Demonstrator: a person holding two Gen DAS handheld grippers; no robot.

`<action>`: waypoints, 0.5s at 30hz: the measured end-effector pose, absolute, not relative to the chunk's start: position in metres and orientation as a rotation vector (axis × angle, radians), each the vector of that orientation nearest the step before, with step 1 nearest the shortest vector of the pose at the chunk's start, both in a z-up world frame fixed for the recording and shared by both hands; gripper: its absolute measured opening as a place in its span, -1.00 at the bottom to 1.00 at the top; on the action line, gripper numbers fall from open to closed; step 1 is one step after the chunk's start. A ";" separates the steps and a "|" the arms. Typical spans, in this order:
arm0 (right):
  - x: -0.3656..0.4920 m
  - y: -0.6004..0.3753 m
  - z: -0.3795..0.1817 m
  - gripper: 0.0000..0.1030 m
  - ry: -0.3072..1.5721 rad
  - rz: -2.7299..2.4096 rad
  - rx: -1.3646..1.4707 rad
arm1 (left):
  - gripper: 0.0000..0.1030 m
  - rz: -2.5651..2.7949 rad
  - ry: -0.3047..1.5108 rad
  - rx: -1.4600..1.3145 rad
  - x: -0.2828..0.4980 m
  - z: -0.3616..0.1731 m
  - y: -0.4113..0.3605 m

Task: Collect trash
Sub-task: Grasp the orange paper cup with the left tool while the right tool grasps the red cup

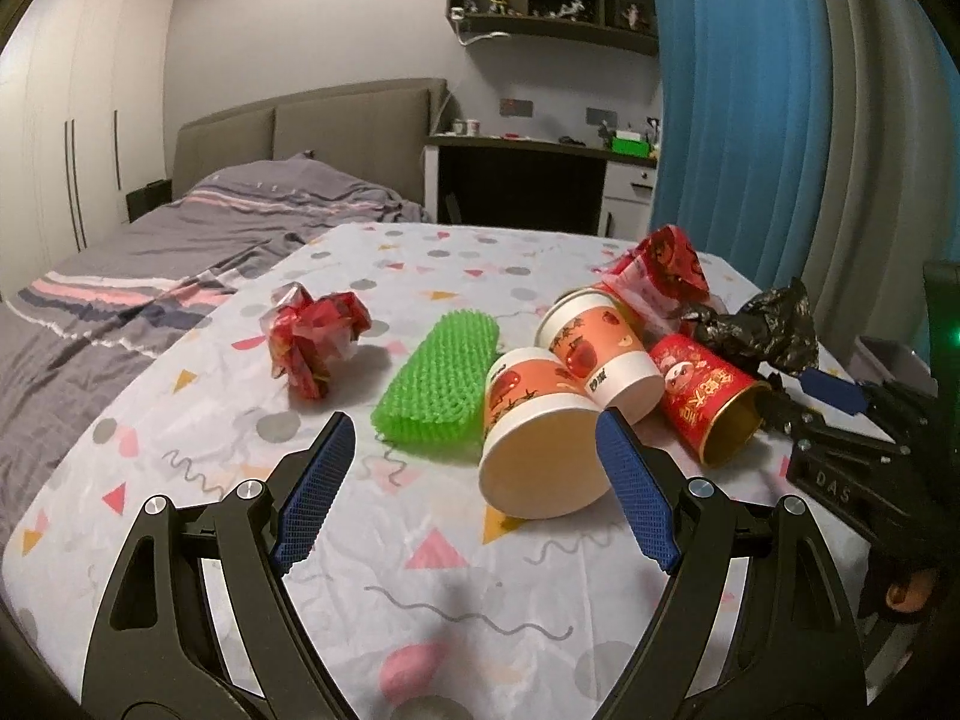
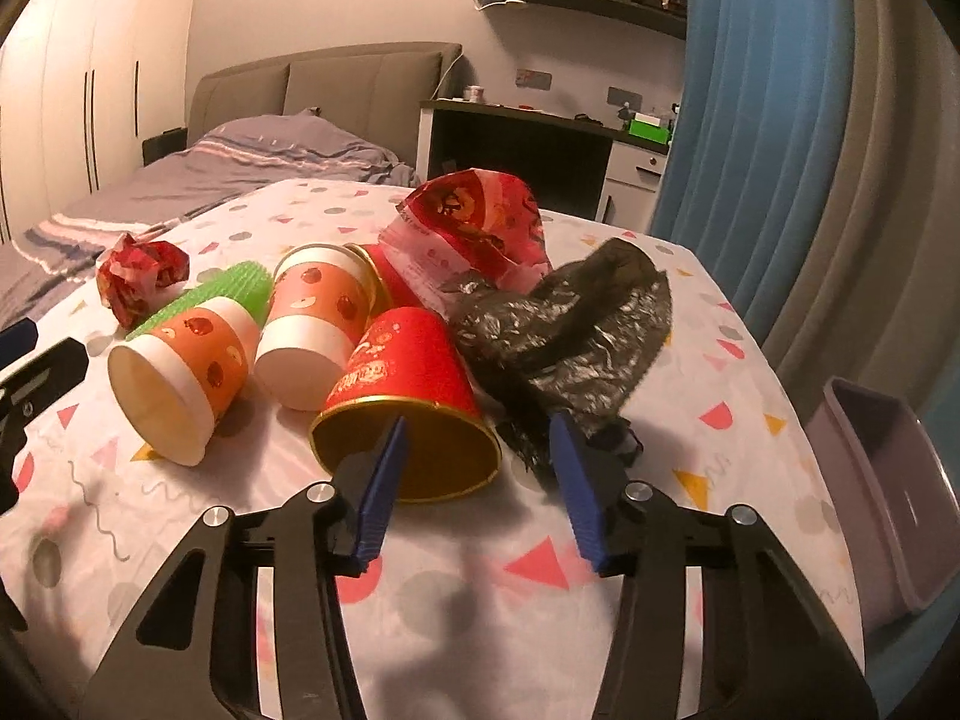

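Blue-padded right gripper (image 2: 477, 456) at the red cup (image 2: 408, 396), your left gripper (image 1: 474, 462) wide open and empty.

Your right jaws stand partly apart, one pad at the cup's gold mouth, the other beside the black bag (image 2: 570, 324) (whether they press, you cannot tell). Two orange cups (image 1: 540, 420) lie tipped on the patterned cloth (image 1: 420, 540), just beside a green mesh sleeve (image 1: 438, 372); a crumpled wrapper (image 1: 312, 342) sits apart.

Warm dim indoor light from above; soft shadows on the tabletop (image 2: 690, 312); strong fisheye bending and dark corners; slight overall softness
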State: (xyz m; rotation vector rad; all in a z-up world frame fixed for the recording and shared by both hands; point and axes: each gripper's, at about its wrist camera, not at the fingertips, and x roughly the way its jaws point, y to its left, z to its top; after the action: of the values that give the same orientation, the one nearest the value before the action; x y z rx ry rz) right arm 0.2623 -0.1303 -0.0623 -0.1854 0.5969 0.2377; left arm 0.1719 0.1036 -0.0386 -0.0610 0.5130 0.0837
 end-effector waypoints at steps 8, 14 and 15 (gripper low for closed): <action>0.266 -0.126 -0.064 -0.89 0.608 0.272 -0.195 | 0.50 0.045 0.572 -0.077 0.191 -0.046 0.109; 0.253 -0.131 -0.058 -0.99 0.570 0.287 -0.181 | 0.02 -0.003 0.640 -0.082 0.207 -0.053 0.106; 0.251 -0.133 -0.056 -0.99 0.562 0.289 -0.174 | -0.07 -0.010 0.653 -0.081 0.209 -0.055 0.105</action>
State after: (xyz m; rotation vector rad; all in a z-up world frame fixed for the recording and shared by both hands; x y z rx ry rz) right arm 0.2507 -0.1327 -0.0564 -0.1743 0.5621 0.2891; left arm 0.2095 0.1046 -0.0545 -0.0805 0.6535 -0.0099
